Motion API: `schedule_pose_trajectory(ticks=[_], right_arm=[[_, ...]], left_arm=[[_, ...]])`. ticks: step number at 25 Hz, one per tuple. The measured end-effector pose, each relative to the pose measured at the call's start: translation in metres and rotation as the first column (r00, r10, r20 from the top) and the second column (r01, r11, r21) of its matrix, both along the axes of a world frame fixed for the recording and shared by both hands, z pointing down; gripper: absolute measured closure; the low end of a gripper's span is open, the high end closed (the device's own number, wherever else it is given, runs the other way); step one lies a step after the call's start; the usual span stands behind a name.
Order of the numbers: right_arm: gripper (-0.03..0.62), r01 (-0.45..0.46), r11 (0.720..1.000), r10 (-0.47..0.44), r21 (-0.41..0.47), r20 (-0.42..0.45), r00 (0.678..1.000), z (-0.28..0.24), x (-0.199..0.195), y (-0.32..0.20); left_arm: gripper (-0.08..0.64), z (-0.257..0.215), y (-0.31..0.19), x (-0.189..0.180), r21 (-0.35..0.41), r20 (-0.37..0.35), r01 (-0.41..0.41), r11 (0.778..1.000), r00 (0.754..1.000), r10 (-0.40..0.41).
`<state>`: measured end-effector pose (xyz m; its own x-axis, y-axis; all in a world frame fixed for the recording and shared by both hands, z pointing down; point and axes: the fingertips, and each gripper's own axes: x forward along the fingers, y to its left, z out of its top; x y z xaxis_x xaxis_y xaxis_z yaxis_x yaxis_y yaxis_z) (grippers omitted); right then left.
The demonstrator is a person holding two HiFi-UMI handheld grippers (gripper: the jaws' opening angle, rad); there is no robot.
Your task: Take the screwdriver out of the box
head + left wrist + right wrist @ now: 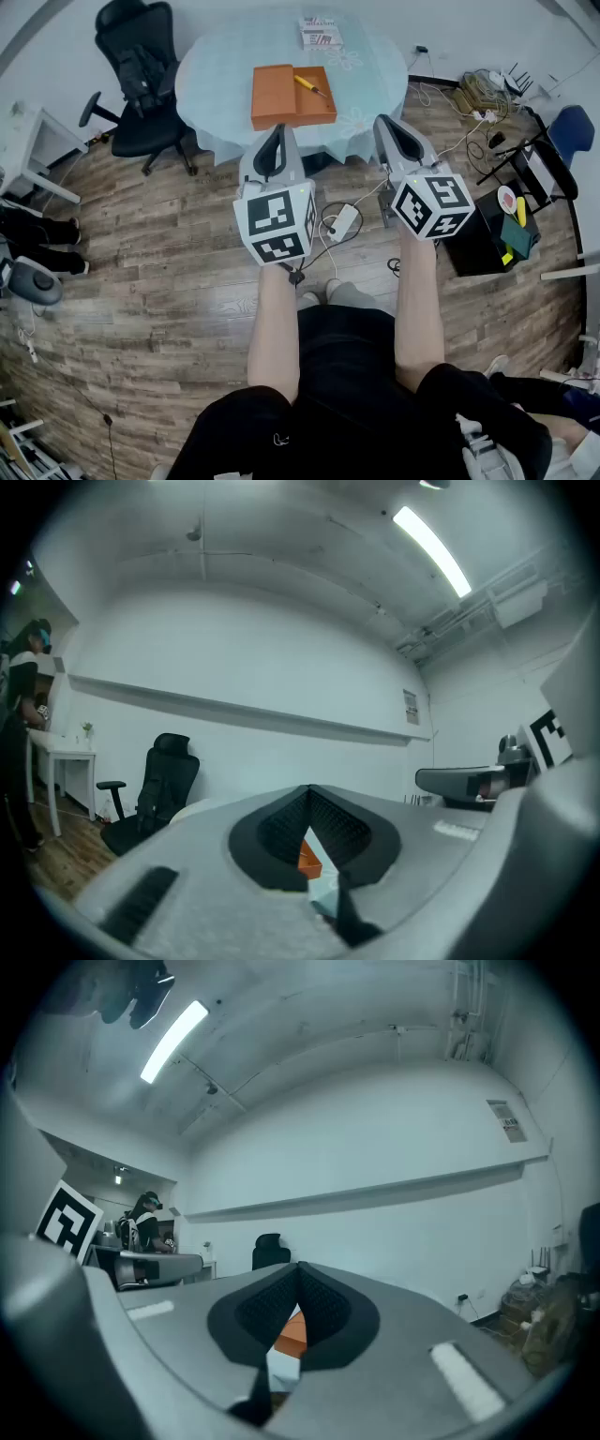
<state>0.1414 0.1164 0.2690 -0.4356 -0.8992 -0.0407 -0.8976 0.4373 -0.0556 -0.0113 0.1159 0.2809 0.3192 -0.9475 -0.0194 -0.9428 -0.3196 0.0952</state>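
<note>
An open orange box (292, 95) lies on the round table (216, 75) with the pale blue cloth. A screwdriver (310, 86) with a yellow handle rests in the box's right half. Both grippers hang level over the wood floor, short of the table's near edge. My left gripper (273, 147) is shut and holds nothing; its tips point at the box's near left corner. My right gripper (394, 136) is also shut and empty, to the right of the box. A sliver of the orange box (307, 858) shows below the left gripper's closed tips (309, 789), and the box (292, 1333) shows likewise under the right gripper's (298, 1267).
A black office chair (141, 84) stands left of the table. A printed booklet (320, 33) lies at the table's far edge. A white power adapter (342, 222) and cables lie on the floor between the grippers. A black case (497, 230) sits at the right, a white desk (28, 141) at the left.
</note>
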Motion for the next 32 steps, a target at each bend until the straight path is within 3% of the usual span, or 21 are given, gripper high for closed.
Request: schedule_pose_trajectory(ticks=[4,19,25,32], right_arm=[[0.581,0.015,1.000,-0.015,0.001,-0.022,1.000,-0.001,-0.011,0.003],[0.580,-0.107,0.994,0.105,0.015,0.087,0.991,-0.016,0.009,-0.026],[0.580,-0.112,0.994,0.110,0.009,0.101,0.989,-0.008,0.005,-0.057],[0.580,-0.148,0.989,0.150,-0.024,0.134,0.979,0.009,0.012,-0.137]], left_arm=[[0.558,-0.003,0.002,-0.006,0.004,0.017,0.000,1.000,1.000,0.000],[0.558,-0.018,-0.018,-0.026,0.024,0.021,0.014,1.000,1.000,-0.014],[0.558,-0.011,-0.050,-0.029,0.013,0.033,0.005,1.000,0.999,-0.005],[0.558,0.008,-0.130,-0.031,-0.029,0.055,-0.013,0.999,0.998,0.014]])
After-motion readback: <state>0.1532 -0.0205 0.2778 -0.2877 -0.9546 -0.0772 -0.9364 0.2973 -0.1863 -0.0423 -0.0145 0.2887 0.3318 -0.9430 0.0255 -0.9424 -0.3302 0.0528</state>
